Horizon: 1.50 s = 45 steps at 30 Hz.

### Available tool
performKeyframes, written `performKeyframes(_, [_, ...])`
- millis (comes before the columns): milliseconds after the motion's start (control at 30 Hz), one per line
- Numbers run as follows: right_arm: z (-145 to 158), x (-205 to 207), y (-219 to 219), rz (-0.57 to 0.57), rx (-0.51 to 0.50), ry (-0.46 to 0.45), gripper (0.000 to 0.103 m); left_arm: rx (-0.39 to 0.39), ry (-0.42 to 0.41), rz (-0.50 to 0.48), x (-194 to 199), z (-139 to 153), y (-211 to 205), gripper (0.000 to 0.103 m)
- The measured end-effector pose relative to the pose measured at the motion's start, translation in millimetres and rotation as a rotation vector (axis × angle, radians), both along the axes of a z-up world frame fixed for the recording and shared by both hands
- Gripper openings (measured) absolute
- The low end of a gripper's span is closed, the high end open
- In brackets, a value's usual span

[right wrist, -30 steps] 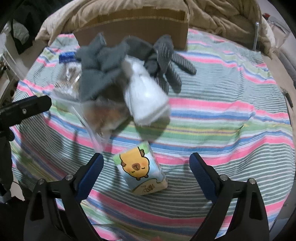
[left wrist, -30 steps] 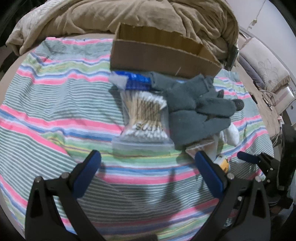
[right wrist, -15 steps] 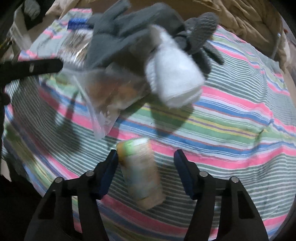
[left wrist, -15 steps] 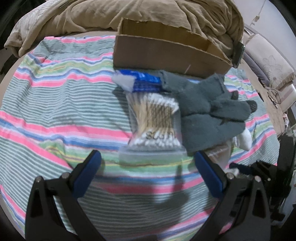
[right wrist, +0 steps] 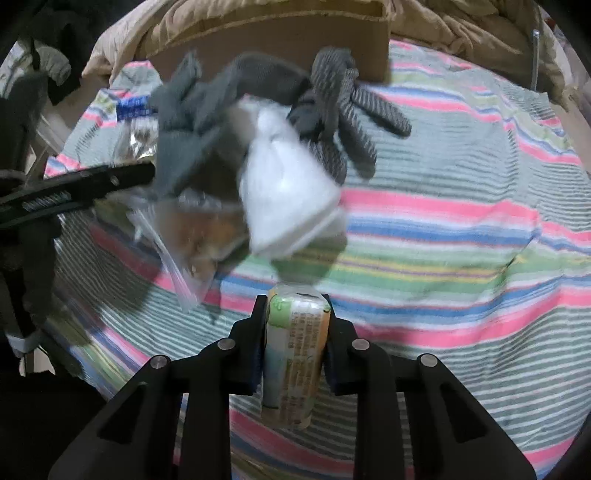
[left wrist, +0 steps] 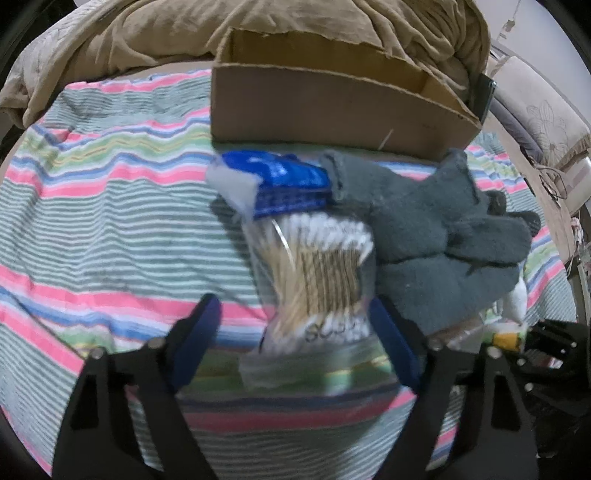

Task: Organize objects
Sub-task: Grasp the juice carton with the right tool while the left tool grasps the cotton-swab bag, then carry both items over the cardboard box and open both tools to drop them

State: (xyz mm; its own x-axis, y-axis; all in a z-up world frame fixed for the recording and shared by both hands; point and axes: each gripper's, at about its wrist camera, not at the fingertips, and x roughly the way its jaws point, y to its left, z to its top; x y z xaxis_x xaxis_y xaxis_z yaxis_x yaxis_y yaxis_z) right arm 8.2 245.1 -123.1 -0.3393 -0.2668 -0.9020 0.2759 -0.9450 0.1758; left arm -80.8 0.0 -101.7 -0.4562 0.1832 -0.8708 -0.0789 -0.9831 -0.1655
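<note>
Where one striped sheet [left wrist: 110, 229] covers the bed, with one brown blanket [left wrist: 295, 26] heaped behind: one open cardboard box [left wrist: 332, 107], lying at the far edge. In front, two grey gloves [right wrist: 266, 107] piled together, one white sock [right wrist: 288, 192] on top. Beside them, one clear bag of cotton swabs [left wrist: 317, 273], between the spread, released left gripper [left wrist: 295, 332] fingers. Smallest, one tissue pack [right wrist: 293, 350], clenched in the right gripper [right wrist: 295, 314].
</note>
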Motion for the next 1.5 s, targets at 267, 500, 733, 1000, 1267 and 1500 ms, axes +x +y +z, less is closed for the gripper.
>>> performKeyframes(267, [14.4,-5.2,29.2,-0.037,-0.037,0.041,0.026,0.045,0.027,-0.016,0.3,4.2,1.0,0.046])
performKeyframes(500, [27.0,-15.3,-3.8,-0.041,-0.05,0.09,0.026,0.087,0.05,-0.031,12.4,17.2,1.1,0.035])
performKeyframes(733, [47.5,-14.1,-5.5,-0.046,-0.052,0.138,0.026,0.135,0.094,-0.037,24.2,34.3,-3.4,0.026])
performKeyframes(1000, [66.4,-16.5,-5.4,-0.044,-0.055,0.185,0.026,0.156,0.138,-0.043,34.0,56.9,-7.6,0.025])
performKeyframes(1267, [84.9,-28.9,-11.4,-0.026,-0.067,0.233,0.026,0.164,0.191,-0.022,35.3,83.4,-16.3,0.025])
performKeyframes(1500, [102.3,-48.0,-14.8,-0.011,-0.085,0.285,0.026,0.169,0.231,-0.013,25.4,101.1,-20.5,0.025])
